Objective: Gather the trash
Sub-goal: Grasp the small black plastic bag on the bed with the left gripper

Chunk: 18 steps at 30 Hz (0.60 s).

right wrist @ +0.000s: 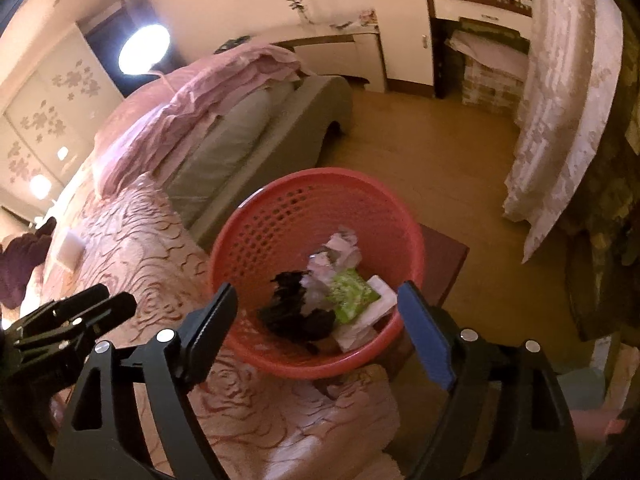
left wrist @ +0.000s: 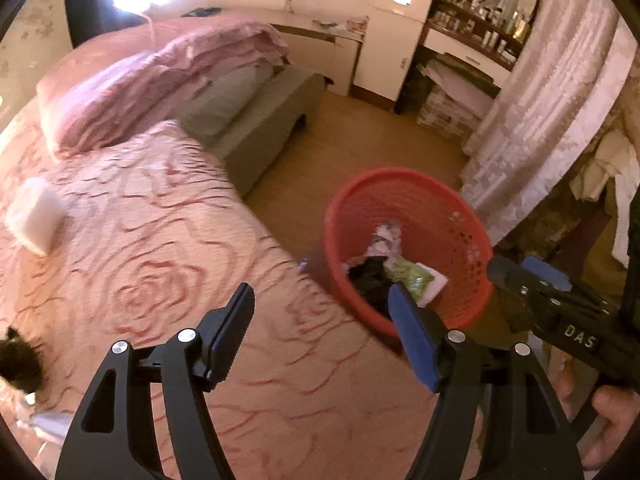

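Note:
A red mesh basket stands beside the bed and holds a black crumpled piece, a green packet and pale wrappers. My left gripper is open and empty over the bed's edge, left of the basket. The right gripper shows at the basket's right rim. In the right wrist view the basket is straight ahead, with the black piece and green packet inside. My right gripper is open and empty above it. The left gripper shows at left.
The bed has a pink rose-patterned cover. A white pack and a dark furry object lie on it. A folded pink quilt, grey bench, lace curtain, white cabinets and wooden floor lie beyond.

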Tool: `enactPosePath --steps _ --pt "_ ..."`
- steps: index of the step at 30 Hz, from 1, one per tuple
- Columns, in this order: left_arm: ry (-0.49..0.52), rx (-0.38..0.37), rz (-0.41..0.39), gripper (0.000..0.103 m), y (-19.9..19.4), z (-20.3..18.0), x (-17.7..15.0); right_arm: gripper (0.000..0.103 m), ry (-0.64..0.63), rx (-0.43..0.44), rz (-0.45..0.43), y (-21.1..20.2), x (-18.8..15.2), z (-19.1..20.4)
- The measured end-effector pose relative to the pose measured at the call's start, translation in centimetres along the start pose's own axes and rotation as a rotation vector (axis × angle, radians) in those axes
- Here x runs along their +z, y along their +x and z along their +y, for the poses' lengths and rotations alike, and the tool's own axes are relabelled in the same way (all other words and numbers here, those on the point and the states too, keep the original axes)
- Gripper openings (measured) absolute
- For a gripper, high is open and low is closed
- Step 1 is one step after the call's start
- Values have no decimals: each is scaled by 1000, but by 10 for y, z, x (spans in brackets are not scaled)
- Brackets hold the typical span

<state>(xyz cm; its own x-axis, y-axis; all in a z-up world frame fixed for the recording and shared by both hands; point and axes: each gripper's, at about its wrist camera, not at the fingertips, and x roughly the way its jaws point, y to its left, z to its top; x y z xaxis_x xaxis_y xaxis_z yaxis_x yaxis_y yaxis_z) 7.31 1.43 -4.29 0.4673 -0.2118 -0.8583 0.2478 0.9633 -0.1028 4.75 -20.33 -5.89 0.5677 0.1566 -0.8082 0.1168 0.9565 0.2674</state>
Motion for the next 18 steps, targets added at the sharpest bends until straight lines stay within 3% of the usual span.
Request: enactPosePath --steps 4,18 --pt "-21 88 -18 68 -19 20 -9 83 -30 24 -7 -3 -7 17" --pt "-206 219 -62 71 -69 114 -41 83 -147 84 23 0 -25 71"
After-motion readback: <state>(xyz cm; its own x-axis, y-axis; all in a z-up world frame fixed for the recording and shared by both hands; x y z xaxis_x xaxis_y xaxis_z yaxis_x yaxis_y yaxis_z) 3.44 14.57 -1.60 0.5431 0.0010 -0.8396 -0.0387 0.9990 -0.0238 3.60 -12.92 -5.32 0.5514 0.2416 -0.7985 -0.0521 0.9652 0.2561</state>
